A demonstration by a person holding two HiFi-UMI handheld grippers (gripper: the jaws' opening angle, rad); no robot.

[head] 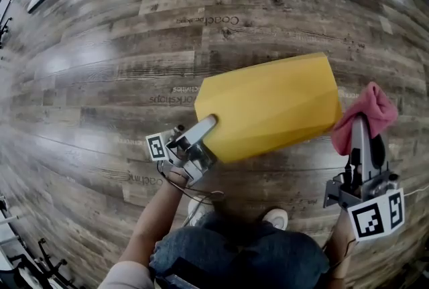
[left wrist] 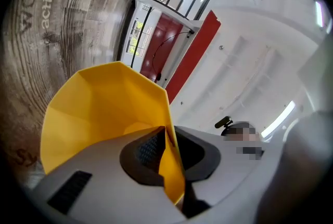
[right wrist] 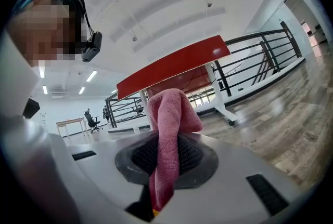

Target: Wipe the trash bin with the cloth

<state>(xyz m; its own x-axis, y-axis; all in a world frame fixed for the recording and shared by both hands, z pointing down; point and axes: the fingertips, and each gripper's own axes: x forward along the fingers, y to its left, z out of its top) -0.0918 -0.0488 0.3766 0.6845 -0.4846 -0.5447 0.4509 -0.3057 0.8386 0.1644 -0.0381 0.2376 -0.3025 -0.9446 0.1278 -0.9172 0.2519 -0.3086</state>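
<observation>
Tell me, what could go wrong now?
1. The left gripper pinches only one thin edge of the bin. The bin might slip out, or twist and drop onto the floor.
2. The right gripper holds the cloth by a narrow fold, with most of it bunched past the jaws. Hard rubbing might pull it free.

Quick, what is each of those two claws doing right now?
Left gripper: closed on the yellow trash bin's wall.
Right gripper: closed on the pink cloth.
</observation>
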